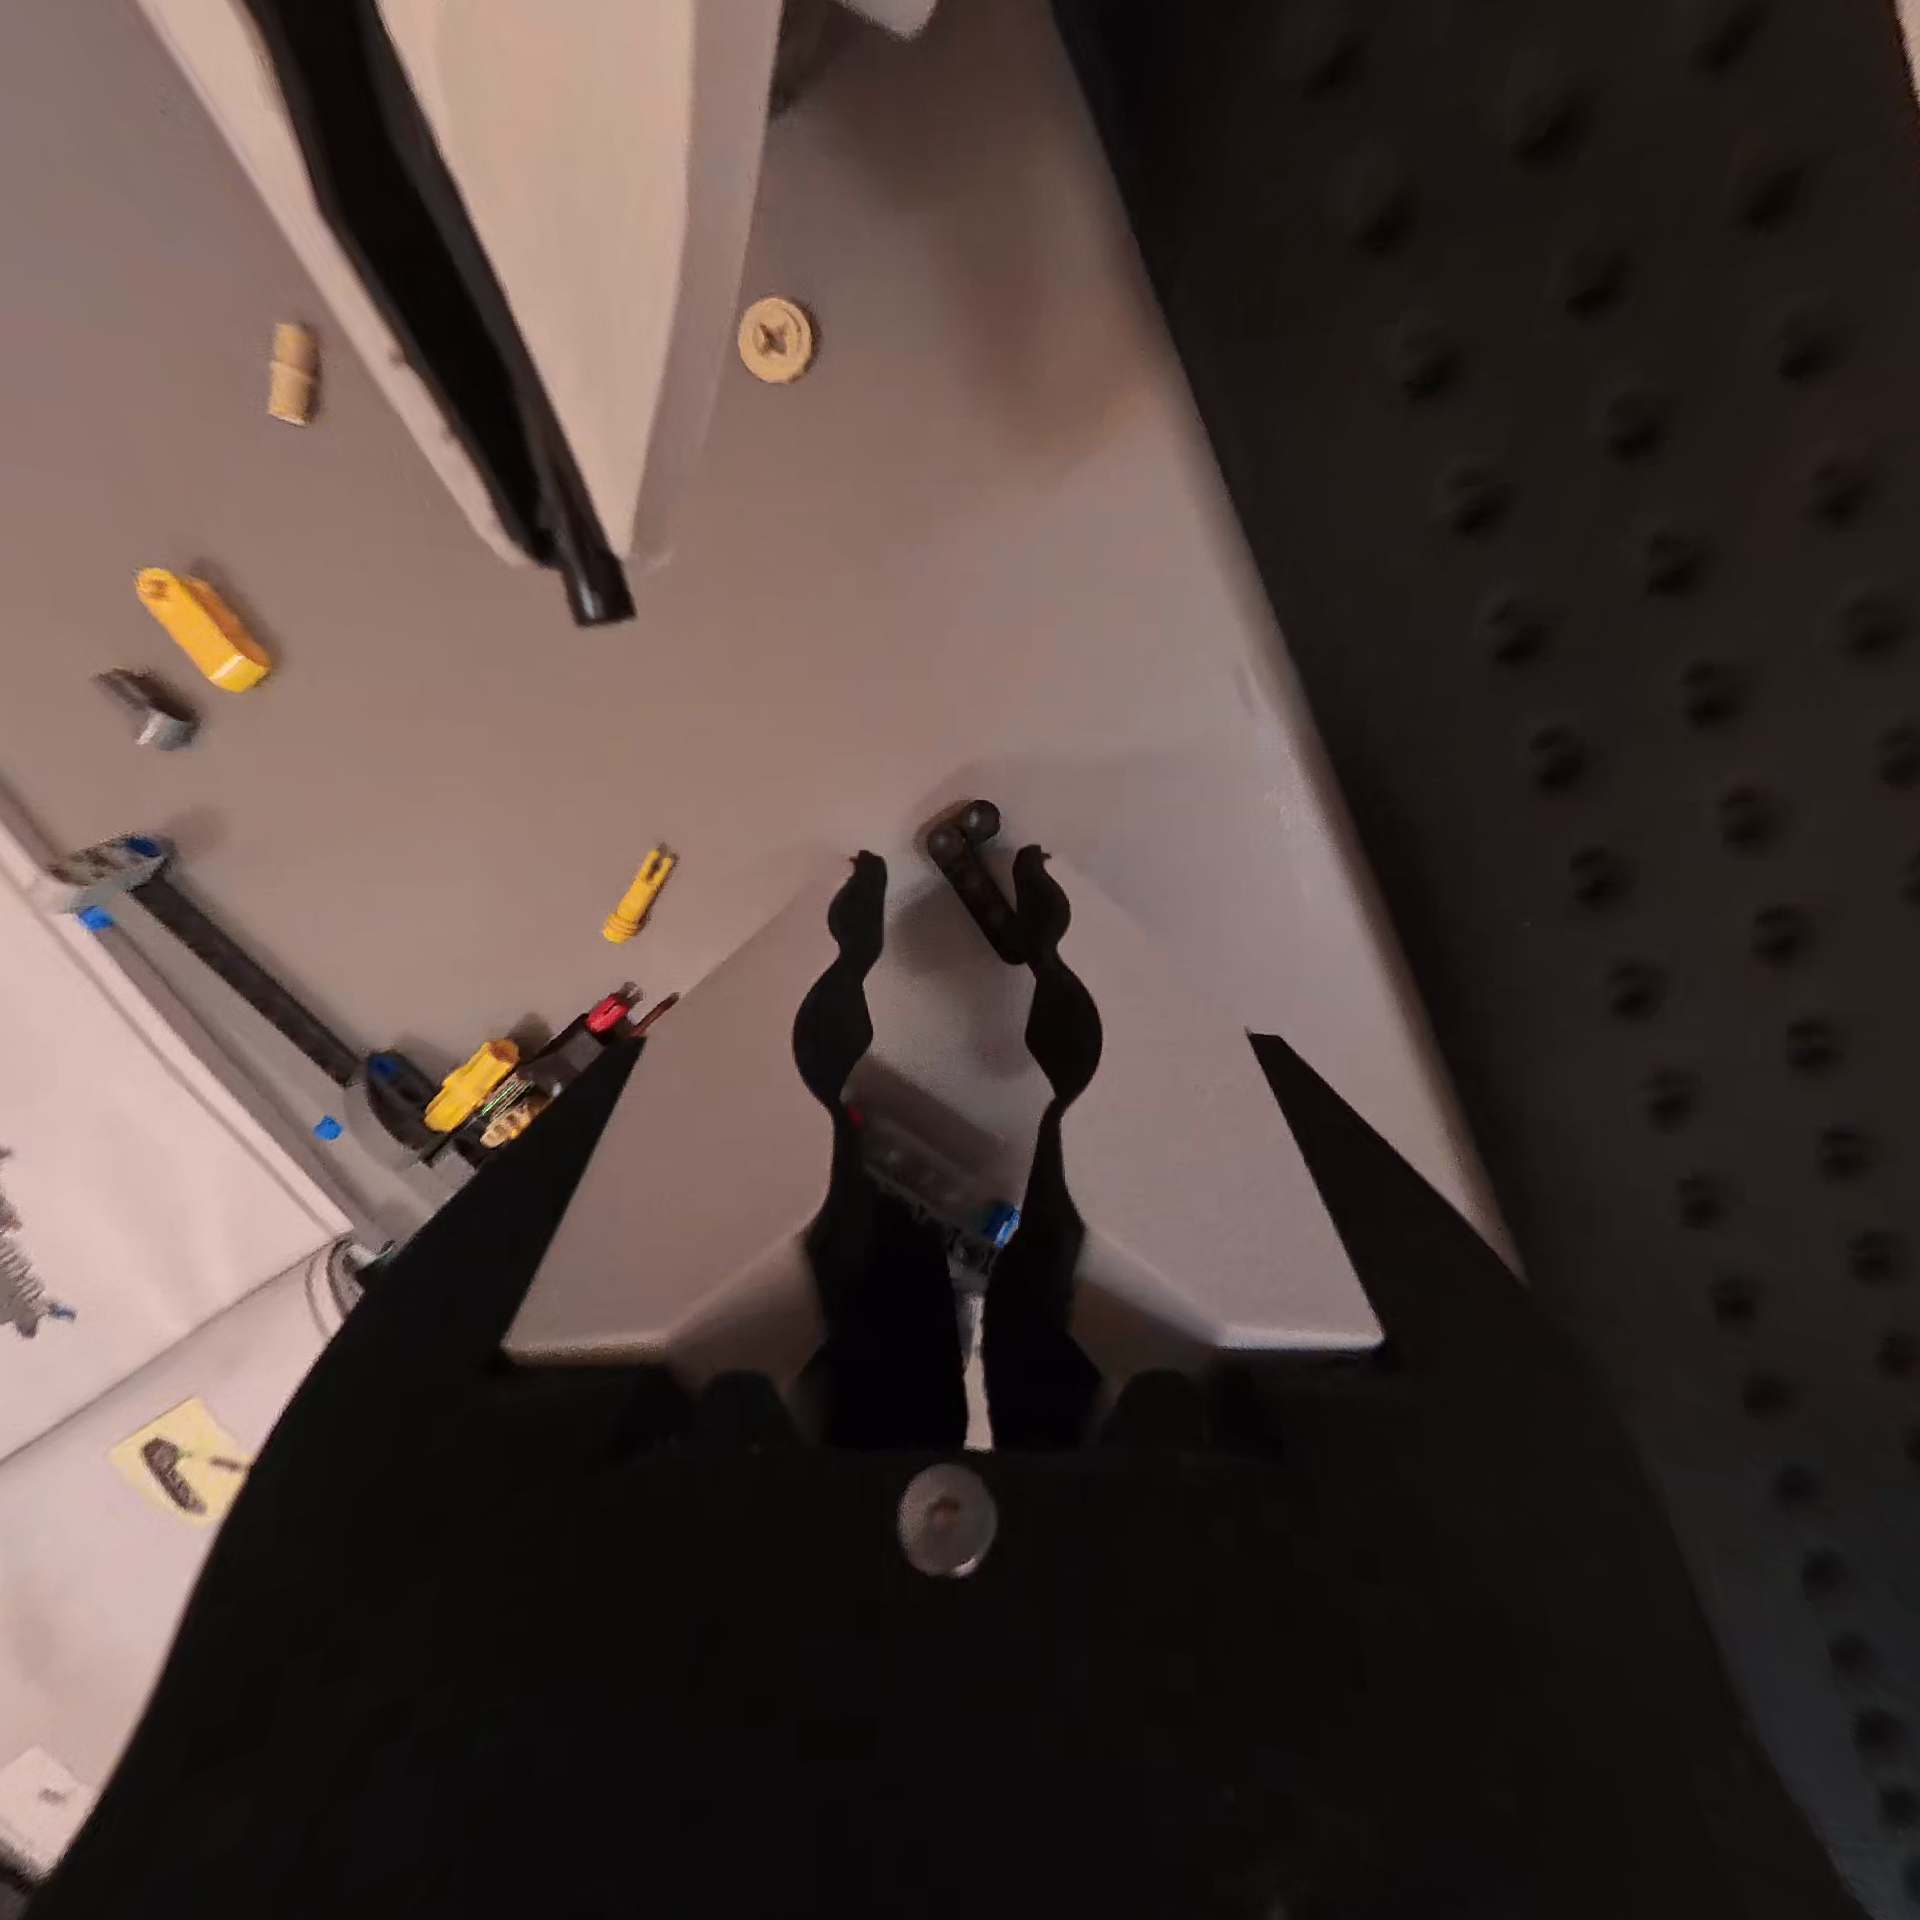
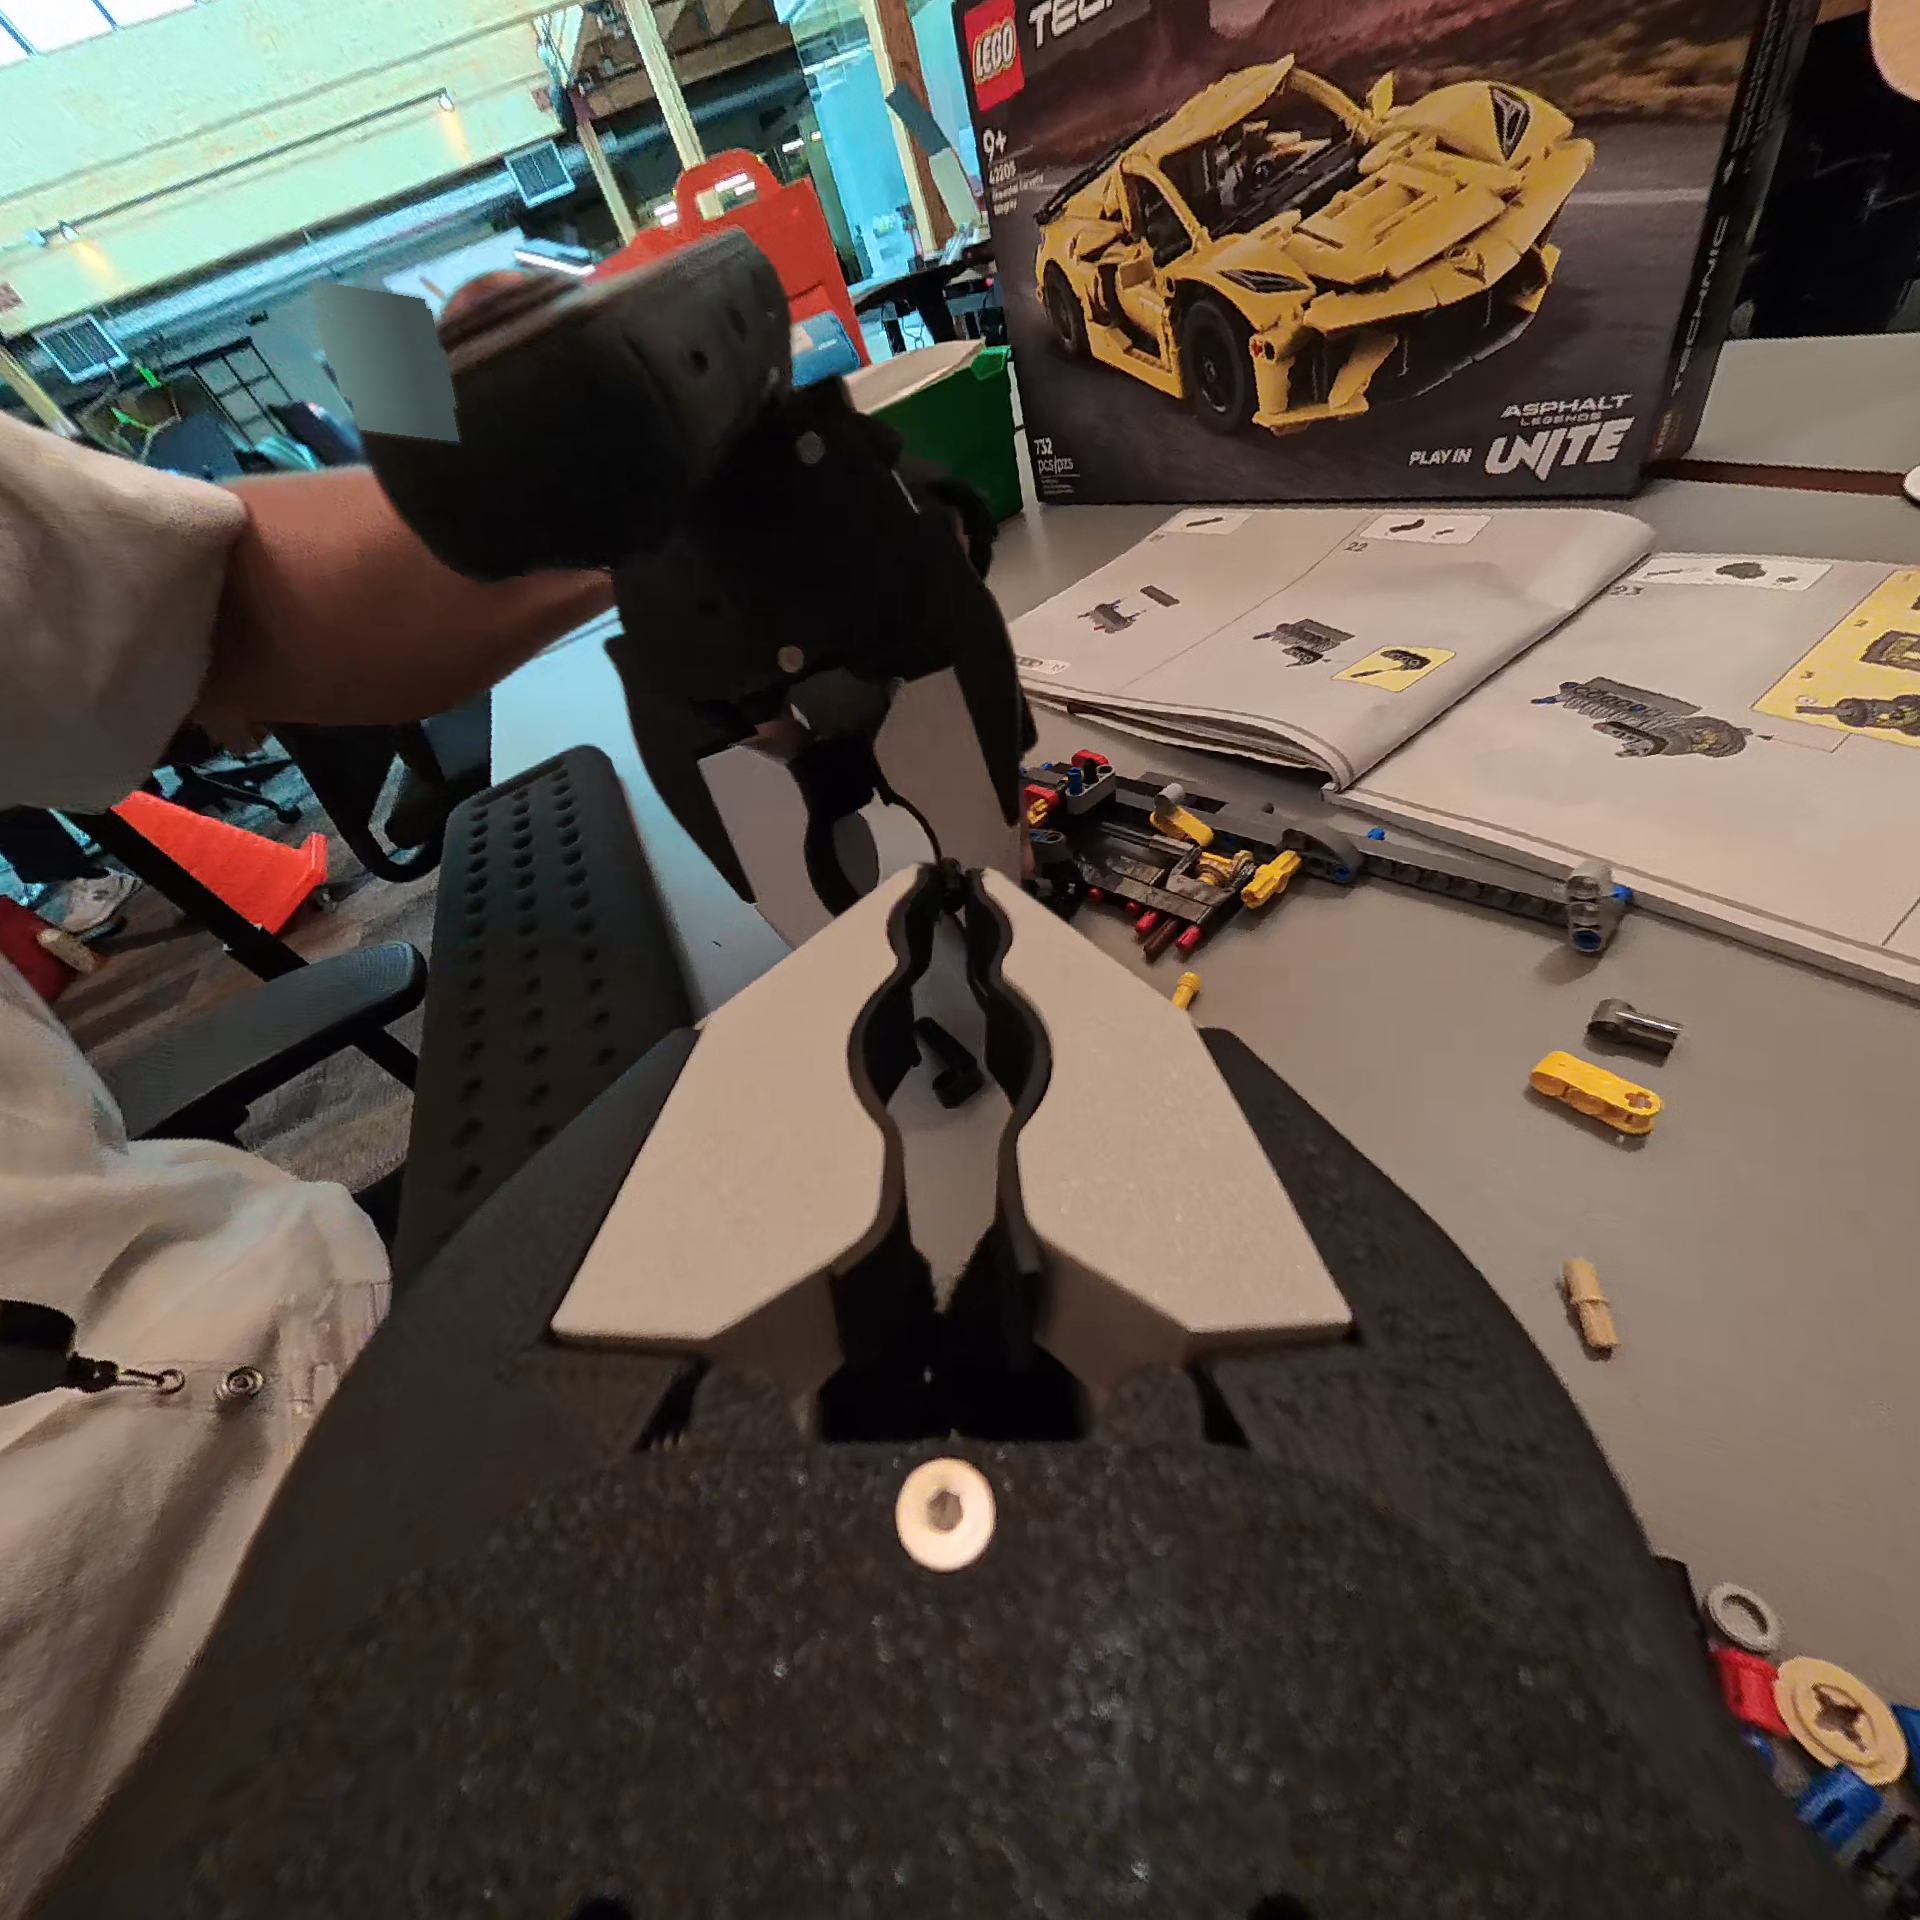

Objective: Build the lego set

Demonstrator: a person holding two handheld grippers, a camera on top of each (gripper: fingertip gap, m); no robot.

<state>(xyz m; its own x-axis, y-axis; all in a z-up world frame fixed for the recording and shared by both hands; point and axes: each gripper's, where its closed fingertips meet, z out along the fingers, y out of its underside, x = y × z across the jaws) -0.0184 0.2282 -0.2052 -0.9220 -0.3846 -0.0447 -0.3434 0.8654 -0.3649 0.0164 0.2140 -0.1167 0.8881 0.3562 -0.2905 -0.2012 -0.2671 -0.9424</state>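
Right gripper (image 2: pixel 951 883) tips pinch a small black Lego piece (image 2: pixel 948 1060).
Left gripper (image 1: pixel 951 862) is parted around a black beam (image 1: pixel 971 883), seemingly for mating. Partial chassis (image 2: pixel 1174 852) lies at two o'clock beside the manual (image 2: pixel 1455 665).

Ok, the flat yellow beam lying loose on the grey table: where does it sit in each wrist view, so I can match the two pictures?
Left wrist view: yellow beam at the left edge, above mid-height, just above a small dark grey connector.
Right wrist view: yellow beam right of centre, just below that dark grey connector.
Shared landmark: the tan pin, lying on the far side of the beam from the connector in both views.
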